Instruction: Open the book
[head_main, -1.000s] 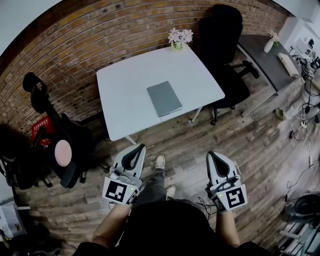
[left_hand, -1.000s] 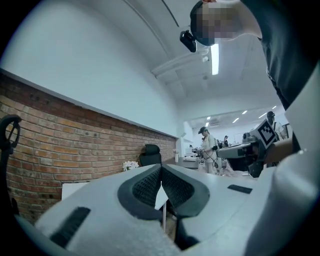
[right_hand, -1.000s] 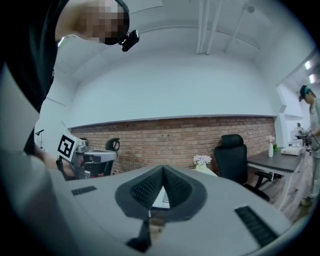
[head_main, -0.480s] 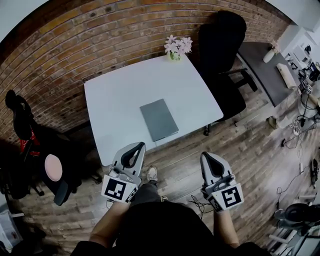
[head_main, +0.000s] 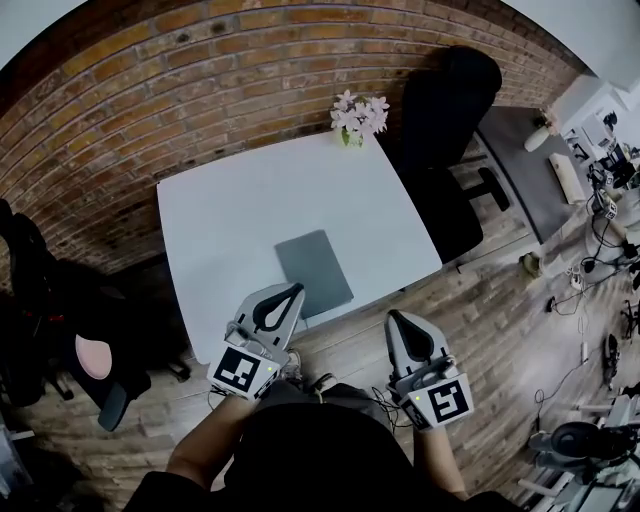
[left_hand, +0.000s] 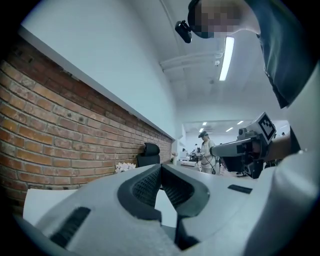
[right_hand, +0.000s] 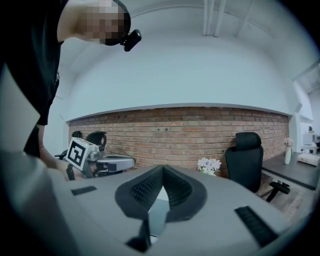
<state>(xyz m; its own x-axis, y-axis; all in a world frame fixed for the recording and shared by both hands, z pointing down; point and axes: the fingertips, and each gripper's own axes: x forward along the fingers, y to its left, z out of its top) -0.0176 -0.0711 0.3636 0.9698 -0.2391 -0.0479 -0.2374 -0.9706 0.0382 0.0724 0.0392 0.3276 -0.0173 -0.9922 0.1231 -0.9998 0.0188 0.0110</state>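
Brick wall behind, white table (head_main: 230, 220) in front: the closed grey book (head_main: 314, 272) lay flat near the table's front edge. Your left gripper (head_main: 292, 291) and right gripper (head_main: 394, 318) hung on your side of it, both clenched on nothing. Arriving clenched, you risked shoving the book across the smooth top, perhaps off that edge, instead of catching its cover.

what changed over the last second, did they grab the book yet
Both grippers were carried forward to the table: the left gripper now reaches its near edge close to the book, while the right gripper is over the floor. Nothing was taken hold of. Both stayed shut and empty; the book stayed closed, the flowers in place.
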